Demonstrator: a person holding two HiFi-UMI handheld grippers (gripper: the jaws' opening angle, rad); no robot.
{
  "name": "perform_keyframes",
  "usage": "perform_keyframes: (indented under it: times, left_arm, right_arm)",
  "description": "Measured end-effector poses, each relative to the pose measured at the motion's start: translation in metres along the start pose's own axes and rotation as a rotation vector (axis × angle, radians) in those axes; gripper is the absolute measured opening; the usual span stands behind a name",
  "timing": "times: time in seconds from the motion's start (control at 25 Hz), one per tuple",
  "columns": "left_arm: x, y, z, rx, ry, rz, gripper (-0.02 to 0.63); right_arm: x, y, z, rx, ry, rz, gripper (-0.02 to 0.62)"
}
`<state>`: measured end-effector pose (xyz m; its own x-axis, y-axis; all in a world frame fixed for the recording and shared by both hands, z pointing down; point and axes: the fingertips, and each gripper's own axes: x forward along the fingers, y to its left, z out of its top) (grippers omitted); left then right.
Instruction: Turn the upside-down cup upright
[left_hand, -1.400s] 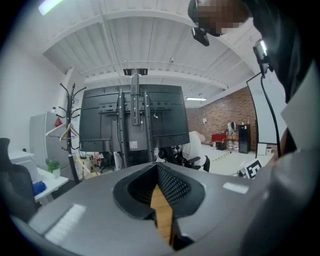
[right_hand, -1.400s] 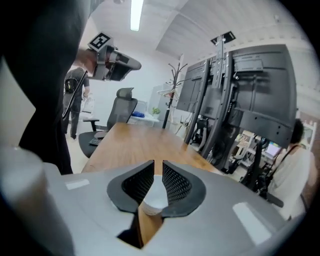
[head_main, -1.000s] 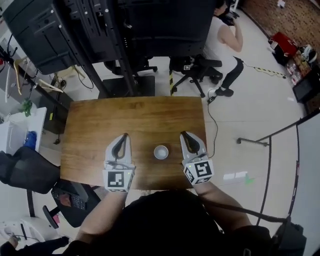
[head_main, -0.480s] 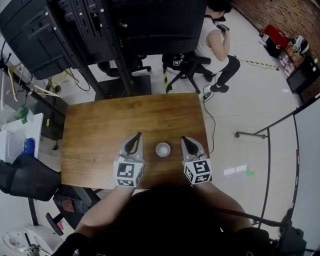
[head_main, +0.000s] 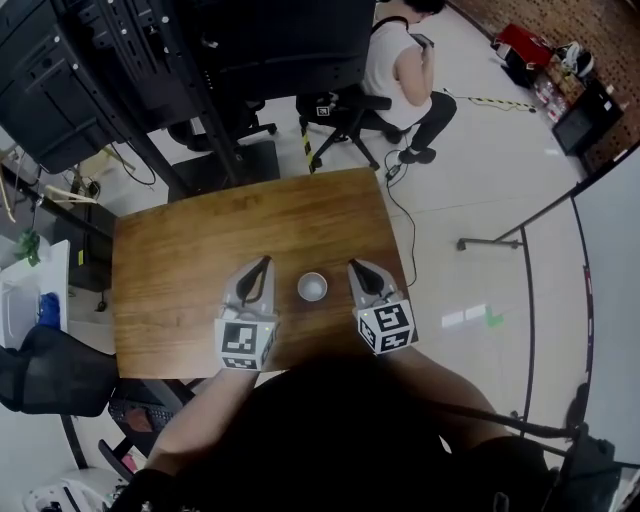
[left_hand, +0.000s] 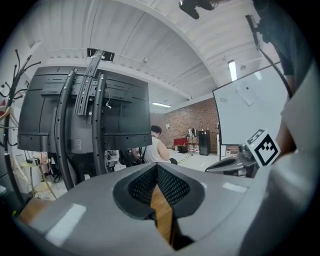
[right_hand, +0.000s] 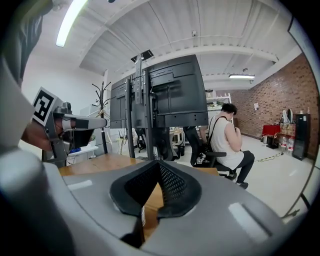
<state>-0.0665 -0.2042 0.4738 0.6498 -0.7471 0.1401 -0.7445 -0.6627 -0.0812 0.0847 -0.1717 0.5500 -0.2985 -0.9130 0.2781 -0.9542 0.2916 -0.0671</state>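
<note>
A small white cup stands on the wooden table, near its front edge. From above it shows as a white ring with a greyer centre; which end is up I cannot tell. My left gripper lies just left of the cup and my right gripper just right of it. Both are apart from the cup, and neither gripper view shows it. The left gripper is shut with nothing in its jaws, and so is the right gripper.
Black screen stands rise beyond the table's far edge. A person sits on an office chair further back. A black chair and a white bin are at the left. Bare floor lies to the right.
My left gripper has moved right, closer to the cup. Both grippers sit lower, and the right one has stayed beside the cup. The head view has shifted.
</note>
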Motion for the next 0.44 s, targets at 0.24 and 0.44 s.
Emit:
perform_keyframes:
  times: [0.24,0.44]
  left_arm:
    - [0.0015,-0.0022,-0.0007,-0.007,0.0,-0.011,-0.002]
    - [0.0087,0.002,-0.0072,-0.018,0.003,-0.012,-0.002]
  right_arm:
    - [0.0015,0.0056,-0.0008,-0.014,0.003,0.01,0.002]
    - [0.0059,-0.0026,-0.0005,-0.01,0.002,-0.006,0.0]
